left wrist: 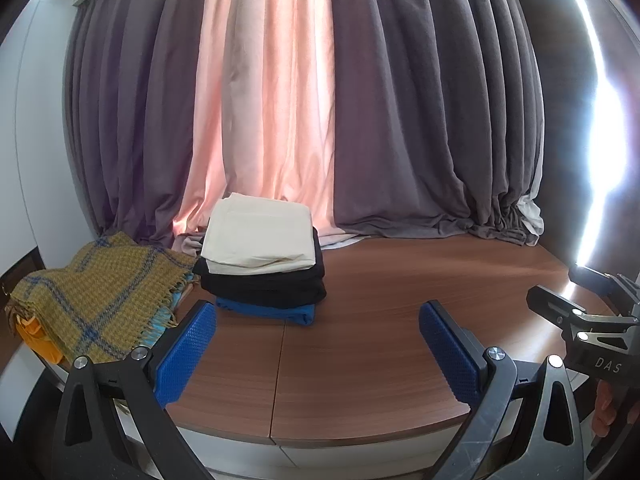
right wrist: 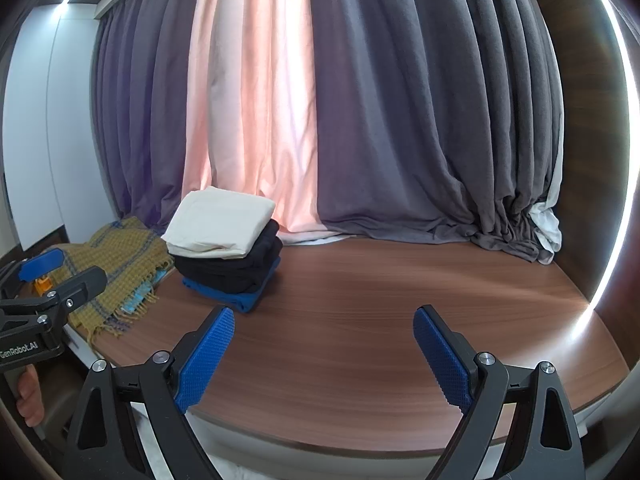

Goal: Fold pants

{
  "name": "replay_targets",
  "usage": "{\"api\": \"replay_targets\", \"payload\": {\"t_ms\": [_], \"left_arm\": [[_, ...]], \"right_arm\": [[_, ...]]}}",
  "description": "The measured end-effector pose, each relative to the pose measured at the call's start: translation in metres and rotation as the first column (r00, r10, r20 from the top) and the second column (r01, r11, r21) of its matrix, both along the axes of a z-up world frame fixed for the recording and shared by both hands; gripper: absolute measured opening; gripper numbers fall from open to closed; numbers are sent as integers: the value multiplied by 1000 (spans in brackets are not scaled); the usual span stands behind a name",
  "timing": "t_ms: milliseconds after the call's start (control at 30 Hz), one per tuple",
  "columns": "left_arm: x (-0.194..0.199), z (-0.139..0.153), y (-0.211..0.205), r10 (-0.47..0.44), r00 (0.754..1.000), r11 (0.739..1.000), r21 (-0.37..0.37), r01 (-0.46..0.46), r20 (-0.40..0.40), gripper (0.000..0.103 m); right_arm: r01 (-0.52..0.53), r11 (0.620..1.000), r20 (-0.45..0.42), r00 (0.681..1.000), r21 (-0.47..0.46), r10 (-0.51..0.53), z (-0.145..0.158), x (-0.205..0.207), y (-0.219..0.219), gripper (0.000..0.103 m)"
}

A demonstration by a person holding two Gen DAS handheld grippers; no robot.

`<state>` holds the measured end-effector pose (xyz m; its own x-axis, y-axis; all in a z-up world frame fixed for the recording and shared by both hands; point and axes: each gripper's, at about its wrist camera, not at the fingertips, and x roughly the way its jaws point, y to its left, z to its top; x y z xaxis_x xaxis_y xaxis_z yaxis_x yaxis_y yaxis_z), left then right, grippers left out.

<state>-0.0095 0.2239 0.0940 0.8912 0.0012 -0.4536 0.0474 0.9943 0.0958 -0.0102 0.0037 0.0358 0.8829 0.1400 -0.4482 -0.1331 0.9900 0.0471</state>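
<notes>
A stack of folded garments stands at the back left of the wooden table (left wrist: 380, 320): cream pants (left wrist: 258, 236) on top, black pants (left wrist: 264, 286) under them, blue pants (left wrist: 268, 312) at the bottom. The stack also shows in the right wrist view, with the cream pants (right wrist: 218, 224) on top. My left gripper (left wrist: 318, 344) is open and empty, low over the table's front edge, in front of the stack. My right gripper (right wrist: 324, 354) is open and empty over the bare table (right wrist: 380, 320), to the right of the stack.
A mustard plaid fringed blanket (left wrist: 96, 300) lies at the table's left end over orange and light blue cloth. Grey and pink curtains (left wrist: 320, 120) hang behind the table and pool on its back edge. Dark wall panel stands at the right (right wrist: 592, 160).
</notes>
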Motion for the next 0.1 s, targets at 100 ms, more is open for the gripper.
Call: {"api": "replay_targets", "payload": {"t_ms": [100], "left_arm": [[0, 0, -1, 12, 1000, 1000, -2, -12, -1, 103]], "right_arm": [[1, 1000, -1, 1000, 1, -1, 0, 1, 0, 92]]}}
